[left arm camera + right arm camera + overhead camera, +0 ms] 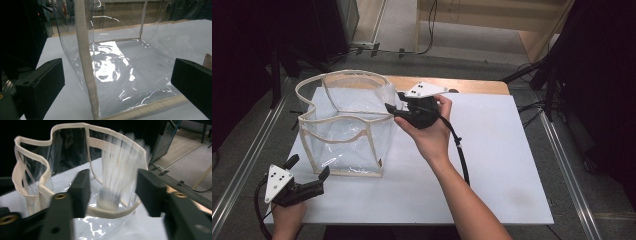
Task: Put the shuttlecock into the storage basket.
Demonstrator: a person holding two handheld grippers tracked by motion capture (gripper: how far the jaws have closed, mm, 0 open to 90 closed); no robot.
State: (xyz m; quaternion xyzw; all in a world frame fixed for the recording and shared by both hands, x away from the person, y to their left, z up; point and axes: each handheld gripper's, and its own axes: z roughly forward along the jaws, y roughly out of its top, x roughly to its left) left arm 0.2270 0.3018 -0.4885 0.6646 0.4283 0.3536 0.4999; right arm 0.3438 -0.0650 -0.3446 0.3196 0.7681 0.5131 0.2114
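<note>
Upright, a clear bag [344,130] with cream trim, right tool [388,108] spread at its rim, left tool [309,175] spread.

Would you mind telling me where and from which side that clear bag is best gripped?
I'd take the clear bag by its beige rim at the near right corner, coming from above. The film walls look thin and slippery, while the stitched binding is thicker and stands upright at the open top. The right claw already sits by that rim.
</note>
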